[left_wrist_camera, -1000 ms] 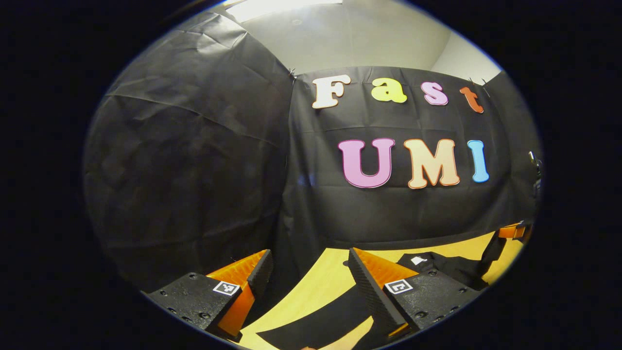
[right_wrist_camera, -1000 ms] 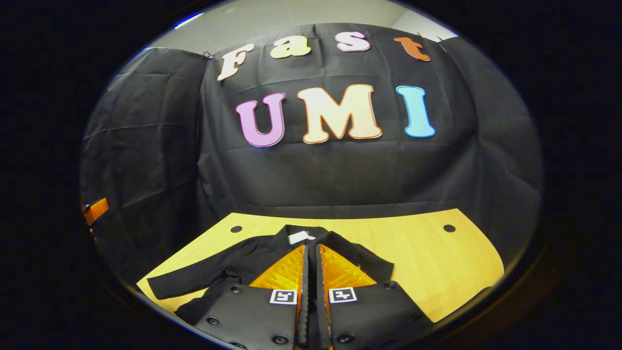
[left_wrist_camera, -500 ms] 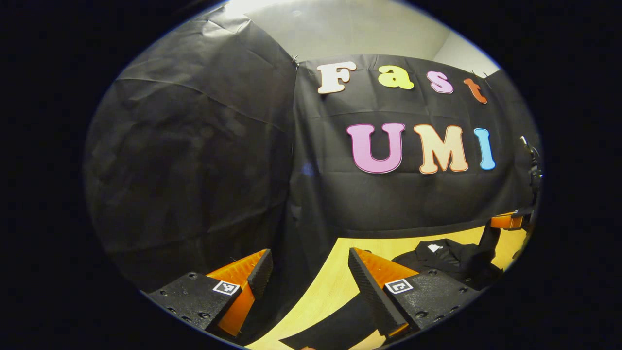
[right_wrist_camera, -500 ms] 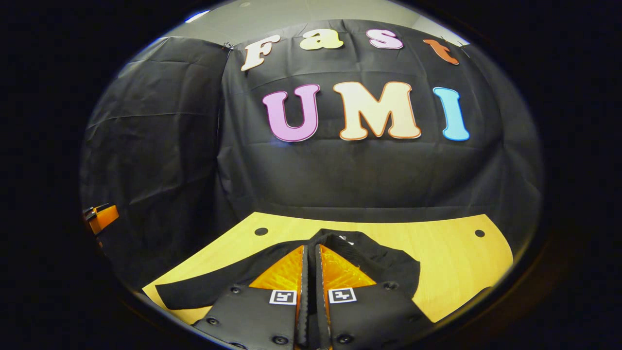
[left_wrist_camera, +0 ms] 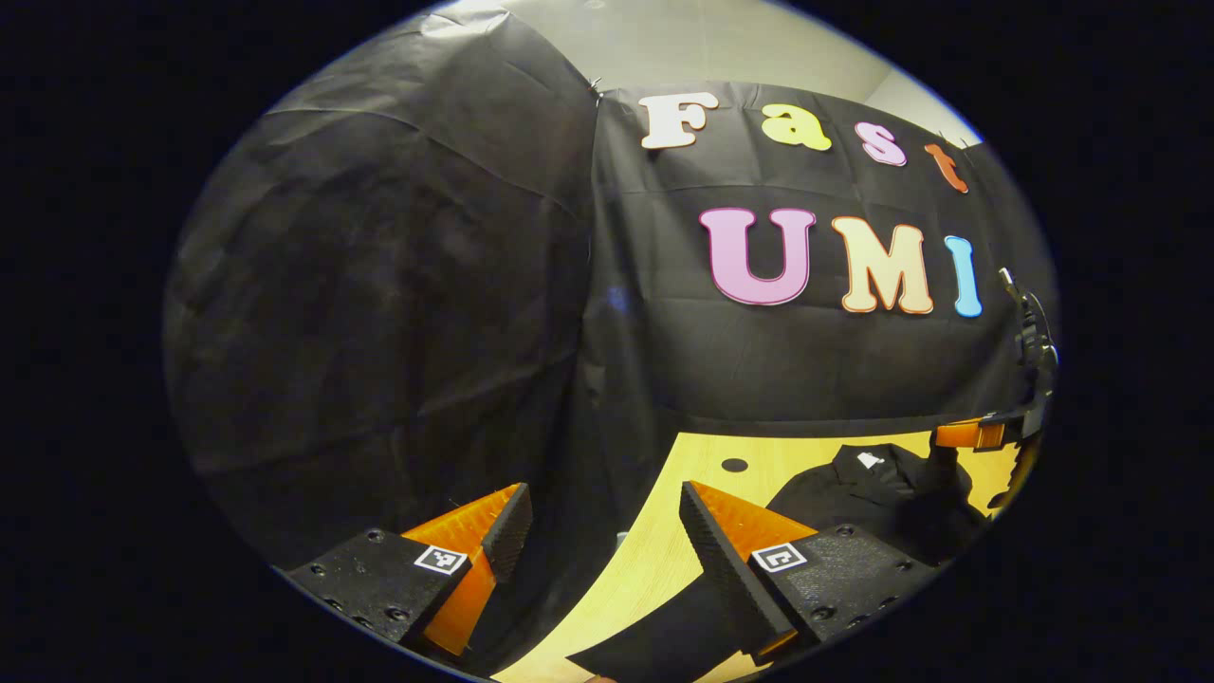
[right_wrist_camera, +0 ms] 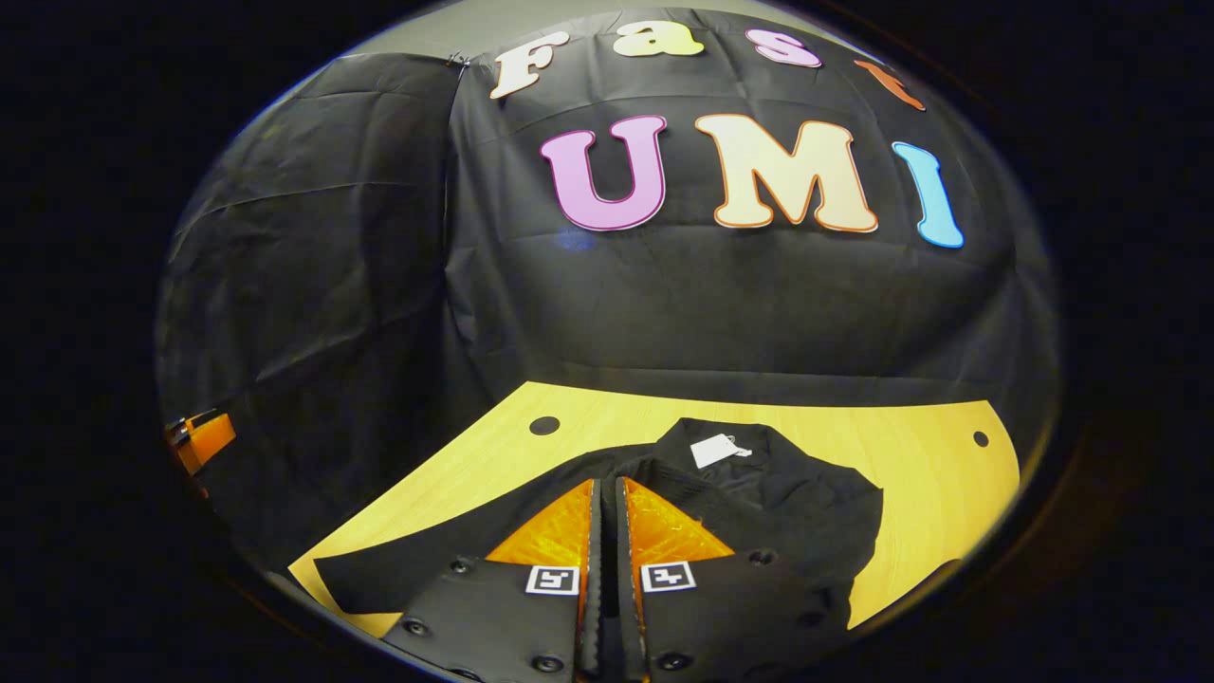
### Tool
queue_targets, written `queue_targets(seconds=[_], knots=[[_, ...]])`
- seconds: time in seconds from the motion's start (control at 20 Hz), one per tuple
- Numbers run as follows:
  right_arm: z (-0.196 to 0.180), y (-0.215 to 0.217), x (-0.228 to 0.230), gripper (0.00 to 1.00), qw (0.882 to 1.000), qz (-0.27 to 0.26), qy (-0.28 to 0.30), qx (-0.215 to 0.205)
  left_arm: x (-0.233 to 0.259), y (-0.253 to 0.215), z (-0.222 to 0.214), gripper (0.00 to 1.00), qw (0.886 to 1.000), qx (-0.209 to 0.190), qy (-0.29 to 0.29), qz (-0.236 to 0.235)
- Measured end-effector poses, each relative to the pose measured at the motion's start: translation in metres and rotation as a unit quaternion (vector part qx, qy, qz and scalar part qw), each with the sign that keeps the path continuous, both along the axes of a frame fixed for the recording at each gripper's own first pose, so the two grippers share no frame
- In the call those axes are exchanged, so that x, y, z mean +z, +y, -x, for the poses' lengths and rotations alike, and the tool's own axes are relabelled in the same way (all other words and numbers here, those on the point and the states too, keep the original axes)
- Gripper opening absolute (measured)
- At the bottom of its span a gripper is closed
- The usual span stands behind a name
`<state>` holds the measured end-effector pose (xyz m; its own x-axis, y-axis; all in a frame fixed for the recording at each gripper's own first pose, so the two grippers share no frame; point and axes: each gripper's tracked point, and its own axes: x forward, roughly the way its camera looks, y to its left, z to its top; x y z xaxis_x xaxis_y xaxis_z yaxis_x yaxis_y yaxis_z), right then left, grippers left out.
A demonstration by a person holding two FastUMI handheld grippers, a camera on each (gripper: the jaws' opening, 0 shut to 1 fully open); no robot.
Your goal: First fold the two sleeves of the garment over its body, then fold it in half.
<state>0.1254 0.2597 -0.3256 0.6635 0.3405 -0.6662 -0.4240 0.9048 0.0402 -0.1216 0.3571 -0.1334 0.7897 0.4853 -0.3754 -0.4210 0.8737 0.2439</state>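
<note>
Black garment lies on the yellow worktop, white tag at its collar. Right gripper sits over it, jaws pressed together; whether they pinch cloth, I cannot tell. Left gripper hangs at the worktop's edge, jaws wide apart, one sleeve beneath.

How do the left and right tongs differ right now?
Left tongs are wide open; right tongs are closed. Left tongs hold nothing, with a loose sleeve lying flat near them; right tongs apparently pinch the garment at their tips. Left tongs sit by the table edge; right tongs are over the garment's body. Both hang above the table.
</note>
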Motion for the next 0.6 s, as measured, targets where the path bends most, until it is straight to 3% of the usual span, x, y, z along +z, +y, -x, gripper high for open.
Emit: queue_targets(seconds=[0.15, 0.4, 0.45, 0.6], knots=[[-0.002, 0.013, -0.007, 0.10, 1.000, -0.008, 0.008, 0.001, -0.014, 0.003, 0.007, 0.93, 1.000, 0.005, 0.018, 0.007], [-0.022, 0.013, 0.036, 0.96, 0.997, -0.034, -0.074, -0.006, -0.057, -0.006, 0.021, 0.94, 0.996, 0.008, 0.070, 0.059], [-0.020, 0.007, 0.040, 0.94, 0.996, -0.029, -0.083, -0.008, -0.068, -0.007, 0.025, 0.95, 0.994, 0.011, 0.081, 0.076], [-0.017, -0.012, 0.042, 0.99, 0.996, -0.004, -0.084, -0.012, -0.097, -0.010, 0.032, 0.95, 0.987, 0.019, 0.110, 0.115]])
